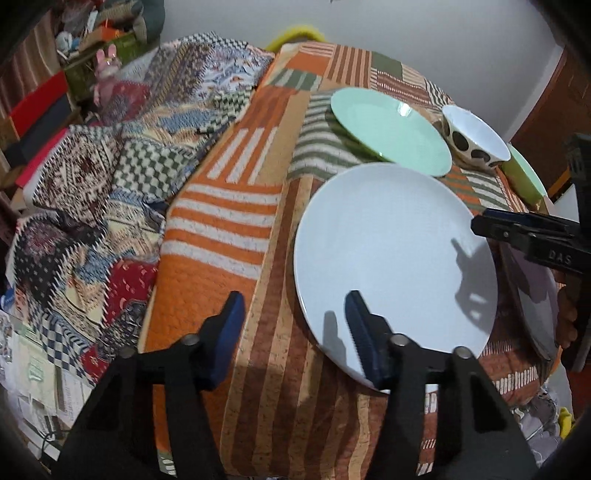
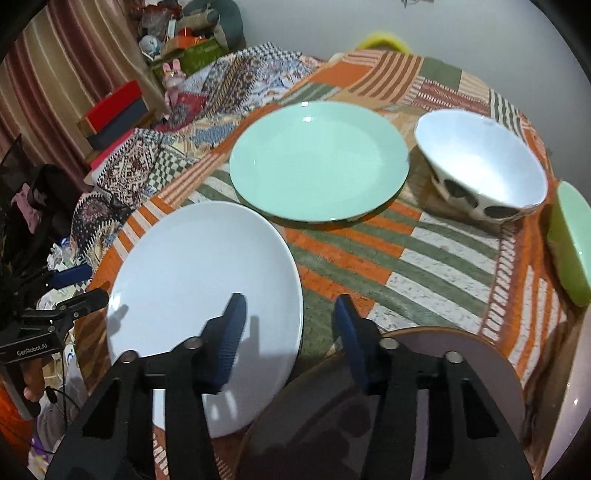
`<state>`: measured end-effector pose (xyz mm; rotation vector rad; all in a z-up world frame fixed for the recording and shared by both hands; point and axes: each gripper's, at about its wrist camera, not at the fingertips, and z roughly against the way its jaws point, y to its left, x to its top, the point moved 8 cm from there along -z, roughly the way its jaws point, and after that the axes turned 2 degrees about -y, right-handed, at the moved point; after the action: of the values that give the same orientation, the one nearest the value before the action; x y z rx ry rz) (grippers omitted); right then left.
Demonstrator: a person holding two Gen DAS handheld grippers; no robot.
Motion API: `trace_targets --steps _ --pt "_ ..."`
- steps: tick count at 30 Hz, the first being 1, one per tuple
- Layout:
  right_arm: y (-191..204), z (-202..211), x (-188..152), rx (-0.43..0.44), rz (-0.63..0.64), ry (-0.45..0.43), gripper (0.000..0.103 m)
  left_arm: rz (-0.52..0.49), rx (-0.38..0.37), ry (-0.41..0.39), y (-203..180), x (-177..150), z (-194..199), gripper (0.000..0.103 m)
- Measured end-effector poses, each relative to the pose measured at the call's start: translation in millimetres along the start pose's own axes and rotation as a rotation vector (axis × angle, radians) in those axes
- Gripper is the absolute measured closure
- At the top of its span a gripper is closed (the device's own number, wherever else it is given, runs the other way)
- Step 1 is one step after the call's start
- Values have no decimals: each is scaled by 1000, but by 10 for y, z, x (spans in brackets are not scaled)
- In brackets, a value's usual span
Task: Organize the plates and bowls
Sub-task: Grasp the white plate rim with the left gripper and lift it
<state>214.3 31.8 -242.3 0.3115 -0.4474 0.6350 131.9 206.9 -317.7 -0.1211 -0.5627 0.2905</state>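
Note:
A large white plate [image 1: 399,266] [image 2: 199,295] lies on the striped orange tablecloth [image 1: 229,236]. Beyond it sit a mint green plate [image 1: 391,129] [image 2: 317,158] and a white bowl with dark spots [image 1: 476,136] [image 2: 480,166]. My left gripper [image 1: 295,325] [image 2: 79,288] is open and straddles the white plate's left rim, one finger over the plate and one over cloth. My right gripper [image 2: 291,321] [image 1: 491,227] is open astride the plate's right rim. Below it a grey plate with a brown rim [image 2: 443,343] [image 1: 535,302] lies partly hidden.
A green dish [image 2: 569,243] [image 1: 524,177] sits at the table's right edge. A heap of patterned quilts [image 1: 110,177] [image 2: 155,162] adjoins the table on the left. A yellow chair back [image 1: 295,33] stands behind, against a white wall. Boxes and clutter [image 2: 114,114] fill the far left.

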Motion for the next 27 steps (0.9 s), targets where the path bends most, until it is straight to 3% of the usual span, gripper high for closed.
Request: trace_targets --steps 5,11,19,27 --pt "10 -73 -26 0 -1 32 75 18 -52 42 -8 -80 -108 68" --pt "4 -131 -34 2 0 51 84 15 -111 59 -106 -141 -157 75" --pt "12 -169 -44 22 -11 63 85 17 -135 61 -176 -159 -190 75" --pt "1 -158 -33 22 -18 49 85 35 -113 61 -172 -139 -138 75"
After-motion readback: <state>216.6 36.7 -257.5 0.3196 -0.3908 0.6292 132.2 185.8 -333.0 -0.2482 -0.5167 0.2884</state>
